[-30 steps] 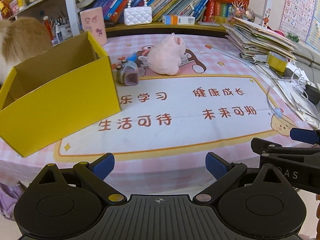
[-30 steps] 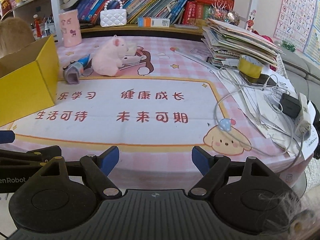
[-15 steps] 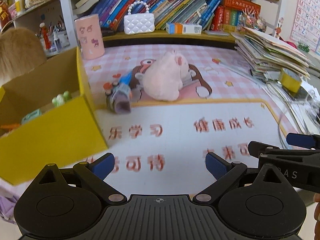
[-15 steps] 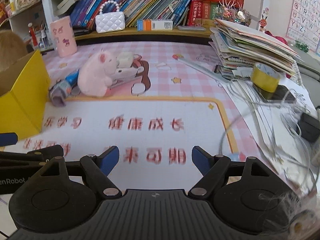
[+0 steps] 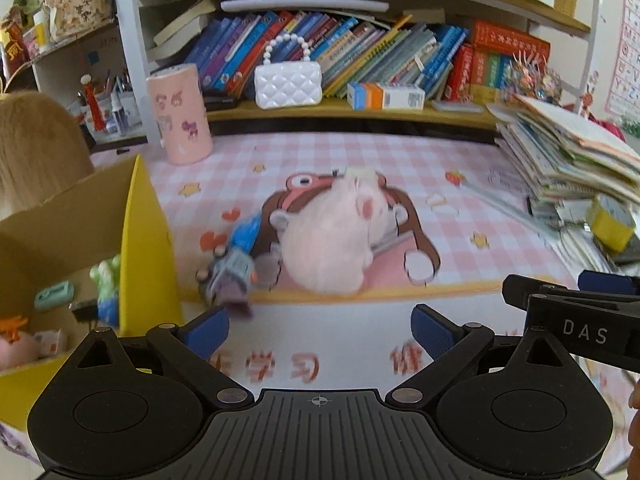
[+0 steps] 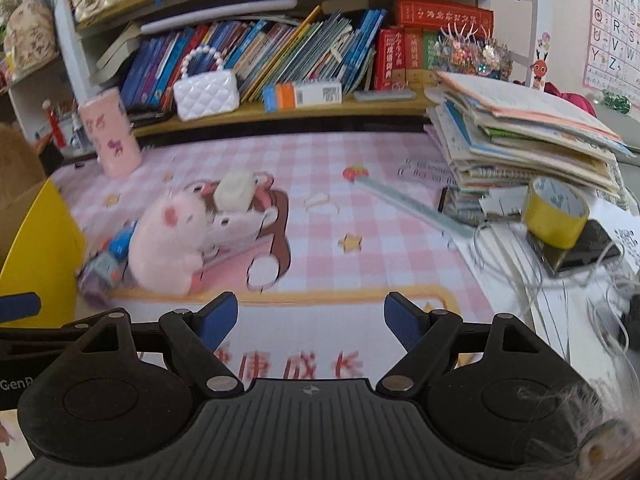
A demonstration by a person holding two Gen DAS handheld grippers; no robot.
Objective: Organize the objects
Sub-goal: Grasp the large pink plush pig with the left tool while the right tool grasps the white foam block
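A pink plush pig [image 5: 332, 240] lies on the pink checked mat, just ahead of my open, empty left gripper [image 5: 320, 330]. A small grey and blue toy [image 5: 232, 272] lies to its left, close to the yellow cardboard box [image 5: 150, 248], which holds several small toys. In the right wrist view the pig [image 6: 170, 240] sits ahead and to the left of my open, empty right gripper [image 6: 310, 318]. A white block [image 6: 234, 192] rests behind the pig. The toy [image 6: 106, 268] and the box [image 6: 44, 252] lie at the left.
A pink cylinder holder [image 5: 180, 114] and a white quilted purse [image 5: 288, 84] stand at the back by the bookshelf. A stack of books [image 6: 520, 136], a yellow tape roll [image 6: 556, 212], a phone and cables crowd the right side. A ruler [image 6: 412, 208] lies on the mat.
Both grippers have moved forward over the mat toward the pig and the shelf. The pig and toy now appear much closer. The box's inside has come into view.
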